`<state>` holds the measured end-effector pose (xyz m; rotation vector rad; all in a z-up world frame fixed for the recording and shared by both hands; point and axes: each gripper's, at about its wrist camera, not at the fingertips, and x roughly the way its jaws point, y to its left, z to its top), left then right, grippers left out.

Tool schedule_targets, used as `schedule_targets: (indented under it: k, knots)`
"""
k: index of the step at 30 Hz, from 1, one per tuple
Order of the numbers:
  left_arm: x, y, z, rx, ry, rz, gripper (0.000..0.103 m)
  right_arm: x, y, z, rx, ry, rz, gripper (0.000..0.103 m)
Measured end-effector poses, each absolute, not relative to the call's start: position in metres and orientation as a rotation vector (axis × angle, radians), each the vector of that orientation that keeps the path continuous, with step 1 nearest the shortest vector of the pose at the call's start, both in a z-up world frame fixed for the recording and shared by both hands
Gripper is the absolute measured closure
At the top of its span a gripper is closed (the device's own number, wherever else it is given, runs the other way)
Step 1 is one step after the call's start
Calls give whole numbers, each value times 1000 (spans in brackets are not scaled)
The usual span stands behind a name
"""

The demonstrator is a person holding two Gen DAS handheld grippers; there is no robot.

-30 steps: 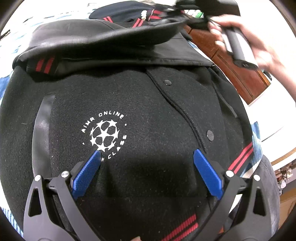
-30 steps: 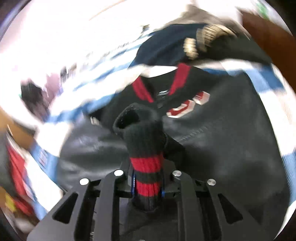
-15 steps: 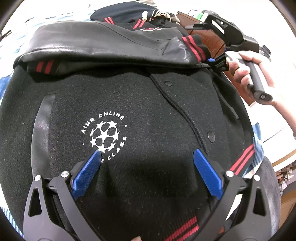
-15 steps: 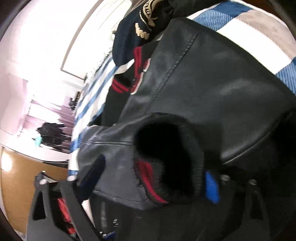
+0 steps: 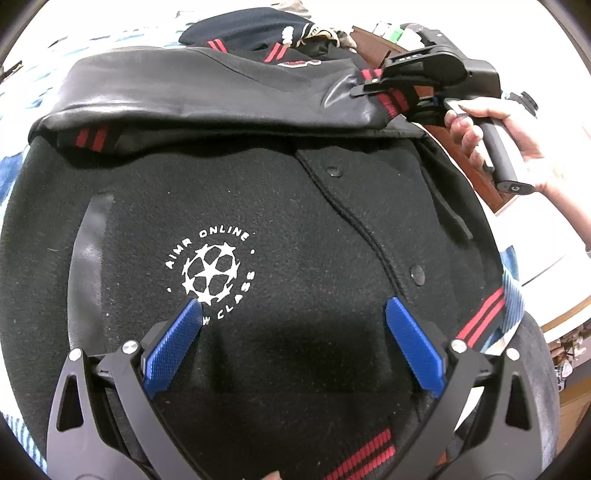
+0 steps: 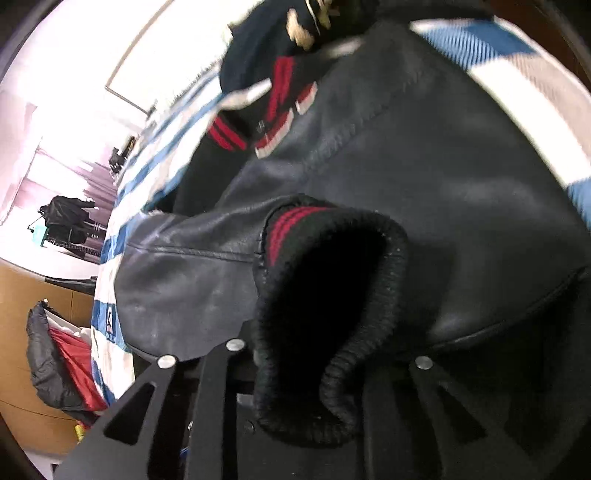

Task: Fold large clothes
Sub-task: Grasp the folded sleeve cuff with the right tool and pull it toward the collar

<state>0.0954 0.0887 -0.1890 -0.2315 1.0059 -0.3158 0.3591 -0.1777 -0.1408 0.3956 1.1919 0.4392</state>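
Observation:
A black varsity jacket (image 5: pixel 295 206) with a white star-ball logo lies front up on a striped bed. Its black leather sleeve (image 5: pixel 207 92) lies folded across the chest. My left gripper (image 5: pixel 291 343) hovers open and empty over the jacket's lower front. My right gripper (image 5: pixel 417 98) sits at the sleeve's red-striped knit cuff (image 5: pixel 391 99) at the far right. In the right wrist view the cuff (image 6: pixel 325 295) fills the space between the jaws; the fingertips are hidden behind it, so the gripper (image 6: pixel 314 369) state is unclear.
A second dark garment (image 5: pixel 251 33) with red stripes lies beyond the jacket. A wooden cabinet (image 5: pixel 480 177) stands to the right of the bed. A red and black bundle (image 6: pixel 62 365) lies beside the bed. The striped blue and white bedcover (image 6: pixel 491 55) surrounds the jacket.
The right gripper carried the sleeve cuff across the chest and down to the jacket's right side, then widened around the cuff. The left gripper stayed still and open.

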Motion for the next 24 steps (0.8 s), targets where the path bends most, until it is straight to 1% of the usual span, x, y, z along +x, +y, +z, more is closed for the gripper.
schedule_targets:
  k: [7,9,14,19,24]
  knots:
    - [89,87,-187,-185,986,-293,6,375,-189,-101,288,1082,410,85]
    - [88,83,-189,-162,991,-284,6,379,-195,-97,276,1075,401,85]
    - [89,81,-193,-141,996,-277,6,388,-206,-129,248,1141,351,85]
    - [92,79,-194,-135,1008,-277,6,389,-222,-177,318,1195,319,84]
    - [93,76,-197,-123,1019,-270,6,391,-225,-192,354,1224,324,84]
